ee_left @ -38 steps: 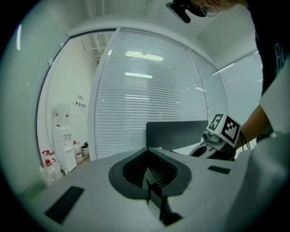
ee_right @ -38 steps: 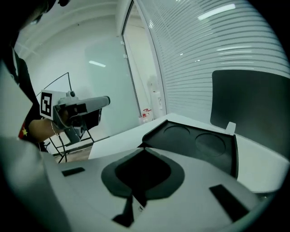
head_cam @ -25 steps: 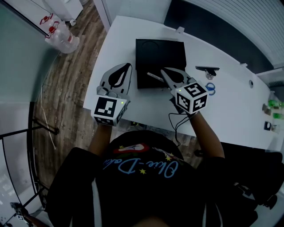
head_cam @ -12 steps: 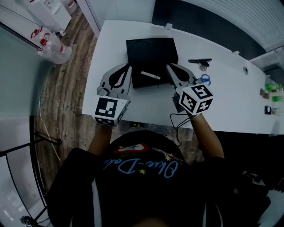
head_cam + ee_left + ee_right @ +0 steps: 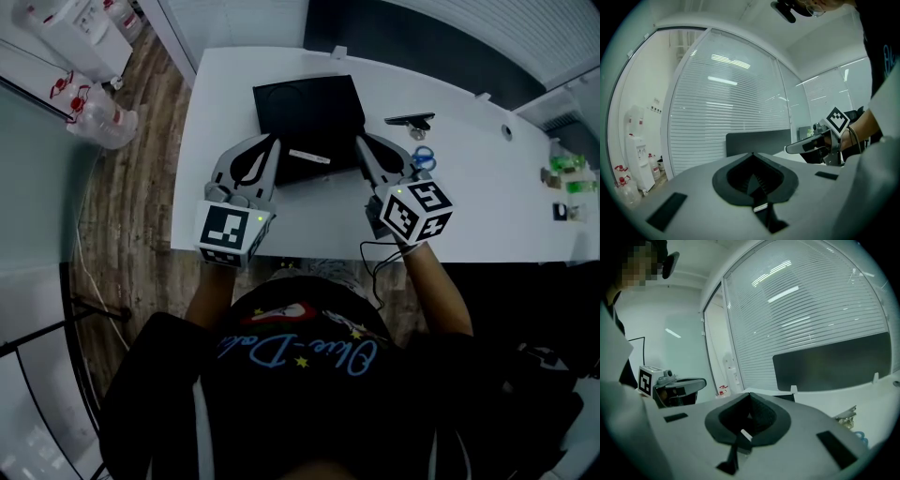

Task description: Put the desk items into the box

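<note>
Right claw (image 5: 361, 141): jaws pressed together, nothing between them. A second ago its tip stood over the box (image 5: 309, 108), close to a slim white item (image 5: 309, 157). It has since drawn back and now lies just off the box's 3 o'clock edge. The white item lies inside the box near its 6 o'clock wall, clear of both claws.

Left claw (image 5: 274, 141): jaws likewise together and empty, with the tip at the box's 9 o'clock edge, little moved.

Judgement: one deposit is complete. Outstanding on the table (image 5: 487, 216) are a dark clip-like object (image 5: 410, 120), at about 1 o'clock of the right claw, and a small blue object (image 5: 423, 157) just beside that claw at 3 o'clock. Neither is touched. The right claw is the nearer for the next pick and would have to open first.
</note>
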Demonstrator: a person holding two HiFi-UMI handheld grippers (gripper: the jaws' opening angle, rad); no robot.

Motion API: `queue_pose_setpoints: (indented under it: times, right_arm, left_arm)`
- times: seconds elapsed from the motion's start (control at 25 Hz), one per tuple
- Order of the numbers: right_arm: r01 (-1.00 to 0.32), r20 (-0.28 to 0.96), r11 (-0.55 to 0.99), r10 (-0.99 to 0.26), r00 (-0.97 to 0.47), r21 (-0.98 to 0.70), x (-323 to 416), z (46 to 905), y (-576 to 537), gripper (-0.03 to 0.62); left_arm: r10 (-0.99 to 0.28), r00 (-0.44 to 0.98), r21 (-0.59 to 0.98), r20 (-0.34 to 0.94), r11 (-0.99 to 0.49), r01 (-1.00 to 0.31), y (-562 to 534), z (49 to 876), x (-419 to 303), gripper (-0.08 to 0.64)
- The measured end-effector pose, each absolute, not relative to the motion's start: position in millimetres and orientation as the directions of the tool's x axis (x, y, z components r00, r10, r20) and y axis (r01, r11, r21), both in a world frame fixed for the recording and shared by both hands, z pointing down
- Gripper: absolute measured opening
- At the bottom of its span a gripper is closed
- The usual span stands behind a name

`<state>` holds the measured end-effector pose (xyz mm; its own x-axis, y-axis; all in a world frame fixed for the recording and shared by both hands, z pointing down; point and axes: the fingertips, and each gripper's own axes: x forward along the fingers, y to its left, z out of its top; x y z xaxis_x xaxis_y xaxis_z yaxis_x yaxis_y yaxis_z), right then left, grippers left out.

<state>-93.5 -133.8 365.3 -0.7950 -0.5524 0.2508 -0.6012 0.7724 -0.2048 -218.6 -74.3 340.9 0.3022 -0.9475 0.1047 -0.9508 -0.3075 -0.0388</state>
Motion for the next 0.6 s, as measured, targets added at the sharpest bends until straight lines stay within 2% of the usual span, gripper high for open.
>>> queue_pose_setpoints:
  times: [0.6]
  right_arm:
    - [-0.646, 0.253, 0.740, -0.599, -0.760, -0.188, -73, 367, -137, 0.009]
  left_arm:
    - [-0.944, 0.322, -0.014, 0.074, -0.324, -0.946, -85, 340, -211, 0.006]
